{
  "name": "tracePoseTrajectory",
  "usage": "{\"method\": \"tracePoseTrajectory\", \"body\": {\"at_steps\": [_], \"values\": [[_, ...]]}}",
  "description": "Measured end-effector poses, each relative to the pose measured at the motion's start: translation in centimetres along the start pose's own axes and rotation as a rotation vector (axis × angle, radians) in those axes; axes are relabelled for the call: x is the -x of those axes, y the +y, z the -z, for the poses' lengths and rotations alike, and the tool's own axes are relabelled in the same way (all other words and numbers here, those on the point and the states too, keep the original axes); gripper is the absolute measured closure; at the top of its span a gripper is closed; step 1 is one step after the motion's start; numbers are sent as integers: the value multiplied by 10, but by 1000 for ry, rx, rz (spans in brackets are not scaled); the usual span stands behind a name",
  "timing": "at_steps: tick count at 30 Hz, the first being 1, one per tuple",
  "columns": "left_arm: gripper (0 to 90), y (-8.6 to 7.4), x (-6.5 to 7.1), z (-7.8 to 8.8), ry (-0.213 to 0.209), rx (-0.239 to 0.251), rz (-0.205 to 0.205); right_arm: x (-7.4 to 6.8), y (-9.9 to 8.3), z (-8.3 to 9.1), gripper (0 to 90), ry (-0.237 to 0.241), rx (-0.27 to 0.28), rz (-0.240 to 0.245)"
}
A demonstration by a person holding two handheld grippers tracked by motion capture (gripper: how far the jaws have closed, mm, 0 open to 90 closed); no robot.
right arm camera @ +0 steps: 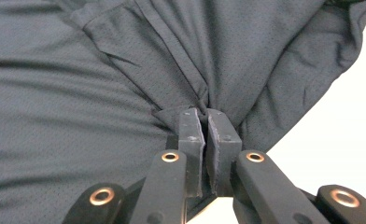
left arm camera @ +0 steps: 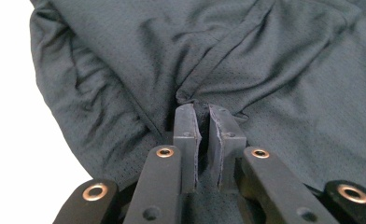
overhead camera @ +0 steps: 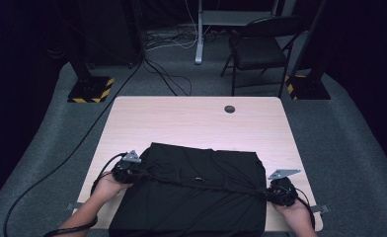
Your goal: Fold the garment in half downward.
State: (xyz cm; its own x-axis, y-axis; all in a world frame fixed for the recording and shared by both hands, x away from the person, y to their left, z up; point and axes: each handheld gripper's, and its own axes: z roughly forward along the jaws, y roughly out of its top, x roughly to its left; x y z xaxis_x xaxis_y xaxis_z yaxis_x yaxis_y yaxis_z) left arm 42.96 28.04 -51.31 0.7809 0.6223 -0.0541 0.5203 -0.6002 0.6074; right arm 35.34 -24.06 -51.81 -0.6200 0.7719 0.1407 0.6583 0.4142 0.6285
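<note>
We see a black mesh garment (overhead camera: 191, 192) spread on the pale wooden surface (overhead camera: 181, 123), lying between our two tools and reaching to the near edge. The left hand-held gripper (overhead camera: 128, 172) sits at the garment's left border, and in the left gripper view its jaws are clenched on a bunched pinch of the fabric (left arm camera: 204, 109), with a seam running away from the pads and folds fanning out just beyond them. The right hand-held gripper (overhead camera: 279, 191) sits at the garment's right border, and in the right gripper view its jaws are likewise clamped on a gathered fold of the cloth (right arm camera: 202, 105), which puckers right at the pad tips. Between the two tools a tight ridge of fabric (overhead camera: 201, 183) runs across the garment from one grip to the other. Beyond the left tool's jaws the cloth spreads wide; to one side of it bare surface shows bright. Our left hand (overhead camera: 107, 186) and right hand (overhead camera: 292, 210) hold the tools from the near side.
</note>
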Motion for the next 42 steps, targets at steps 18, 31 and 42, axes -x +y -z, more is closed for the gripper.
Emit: {"method": "tracePoseTrajectory", "body": {"at_steps": [18,31,42], "values": [[822,29,-50,-16,111,21,115,57,67,-36,851,-135,1,-48],[820,49,-71,-22,233,17,187,62,119,-69,853,-198,12,-70],[825,53,-52,24,157,111,108,50,124,-16,860,-133,141,-7]]}}
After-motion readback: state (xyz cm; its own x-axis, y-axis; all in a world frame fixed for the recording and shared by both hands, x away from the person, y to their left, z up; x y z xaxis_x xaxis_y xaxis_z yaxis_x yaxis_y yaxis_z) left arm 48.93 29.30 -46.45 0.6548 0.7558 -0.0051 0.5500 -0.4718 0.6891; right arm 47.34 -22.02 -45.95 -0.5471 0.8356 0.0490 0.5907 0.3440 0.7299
